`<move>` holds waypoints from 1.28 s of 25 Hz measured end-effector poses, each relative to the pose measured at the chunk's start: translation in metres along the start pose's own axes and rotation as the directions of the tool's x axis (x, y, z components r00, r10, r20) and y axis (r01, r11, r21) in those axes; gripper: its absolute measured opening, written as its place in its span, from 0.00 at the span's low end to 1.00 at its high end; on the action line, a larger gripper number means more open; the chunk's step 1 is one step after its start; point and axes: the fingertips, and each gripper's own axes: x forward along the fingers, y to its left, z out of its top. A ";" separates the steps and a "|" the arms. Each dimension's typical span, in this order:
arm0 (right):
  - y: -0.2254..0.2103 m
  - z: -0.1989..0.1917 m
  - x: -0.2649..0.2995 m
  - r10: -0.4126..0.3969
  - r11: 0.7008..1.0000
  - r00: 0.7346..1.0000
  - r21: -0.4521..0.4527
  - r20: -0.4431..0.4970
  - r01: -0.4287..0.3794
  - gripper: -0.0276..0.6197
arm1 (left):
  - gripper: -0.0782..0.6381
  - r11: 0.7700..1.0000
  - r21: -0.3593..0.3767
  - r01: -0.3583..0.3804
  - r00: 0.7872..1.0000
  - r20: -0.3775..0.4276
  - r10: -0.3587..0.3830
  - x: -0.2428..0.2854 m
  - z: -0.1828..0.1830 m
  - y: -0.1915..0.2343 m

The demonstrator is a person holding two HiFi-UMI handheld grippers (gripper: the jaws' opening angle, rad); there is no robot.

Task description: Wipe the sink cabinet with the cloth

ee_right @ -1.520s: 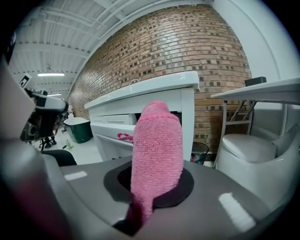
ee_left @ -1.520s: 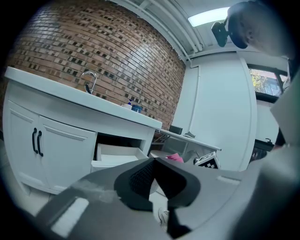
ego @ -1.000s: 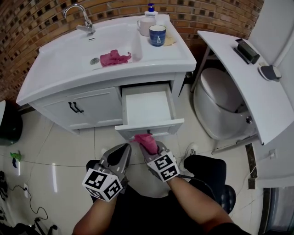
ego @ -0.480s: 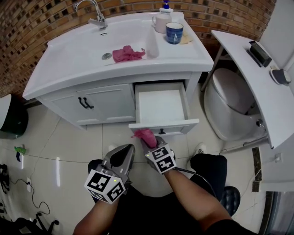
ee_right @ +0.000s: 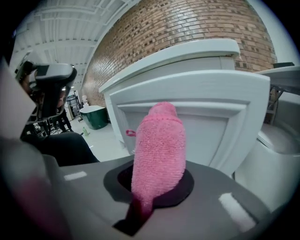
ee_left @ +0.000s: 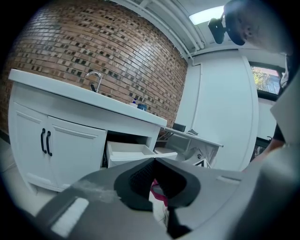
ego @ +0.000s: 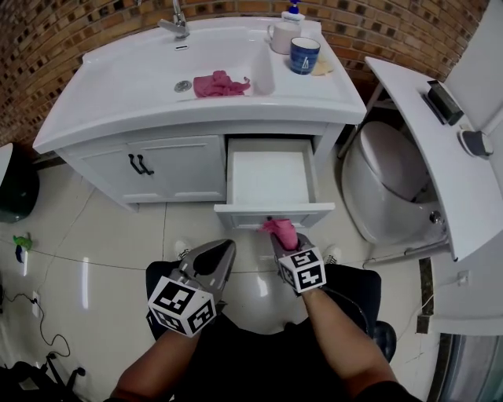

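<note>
My right gripper is shut on a pink cloth, and the cloth's end meets the front panel of the open white drawer of the sink cabinet. In the right gripper view the cloth stands up between the jaws against the drawer front. My left gripper hangs shut and empty to the left of it, over the floor. A second pink cloth lies in the sink basin. The left gripper view shows the cabinet doors and the drawer beyond its jaws.
A faucet, a blue mug, a white mug and a soap bottle stand on the countertop. A toilet sits right of the cabinet under a white shelf. A dark bin stands at far left.
Both grippers shifted right with the view; the right gripper with the pink cloth moved right along the drawer front. The left gripper stayed shut and empty.
</note>
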 end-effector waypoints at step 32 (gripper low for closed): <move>0.021 -0.027 -0.004 0.034 0.999 0.999 0.003 -0.019 -0.034 0.09 | 0.12 1.000 -0.010 -0.007 0.999 0.033 0.007 0.016 0.011 -0.010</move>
